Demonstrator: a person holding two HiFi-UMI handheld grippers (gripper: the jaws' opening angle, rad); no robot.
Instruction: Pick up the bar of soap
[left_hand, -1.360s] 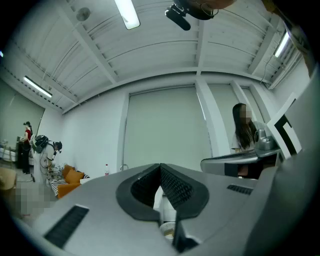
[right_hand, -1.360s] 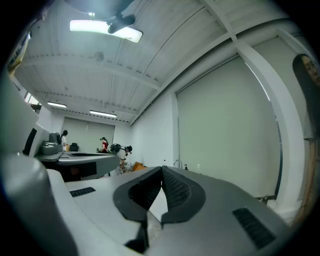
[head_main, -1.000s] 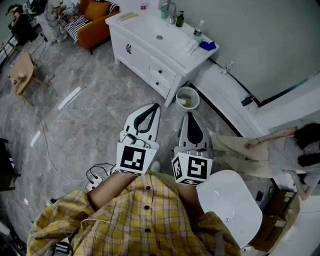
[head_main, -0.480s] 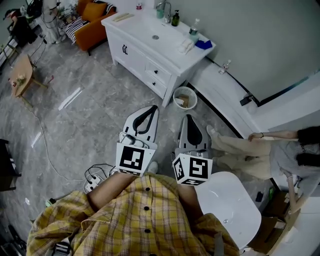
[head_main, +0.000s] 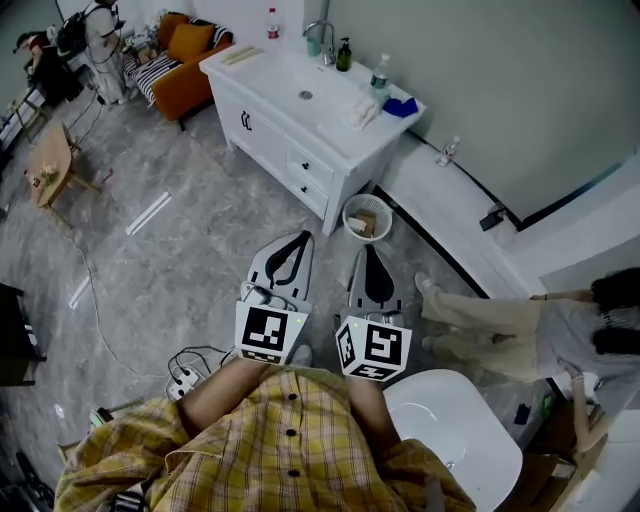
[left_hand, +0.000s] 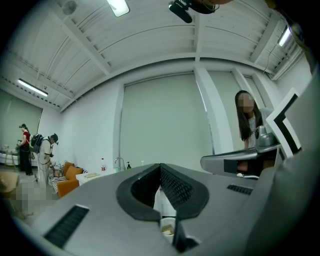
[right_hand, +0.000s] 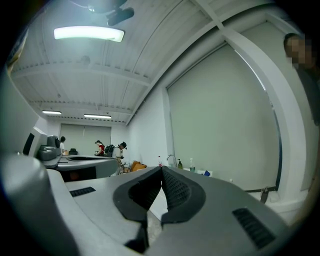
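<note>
Far ahead stands a white vanity (head_main: 290, 130). A pale small thing (head_main: 362, 112) lies on its top beside a blue item (head_main: 401, 105); it may be the bar of soap, but it is too small to tell. My left gripper (head_main: 300, 238) and right gripper (head_main: 368, 250) are held side by side at waist height, level, pointing toward the vanity and well short of it. Both are shut with nothing between the jaws: the ribbed pads (left_hand: 172, 186) meet at the left gripper (left_hand: 161, 166), and likewise at the right gripper (right_hand: 161, 169).
A round waste basket (head_main: 368, 218) stands on the floor by the vanity's near corner. A white chair (head_main: 460, 440) is at my right, with a seated person (head_main: 540, 325) beyond it. An orange sofa (head_main: 185, 45), a small wooden table (head_main: 45, 165) and floor cables (head_main: 185, 370) lie left.
Both grippers have come lower in the head view, still side by side and shut. The vanity and basket have shifted in the view, and the person at the right has moved.
</note>
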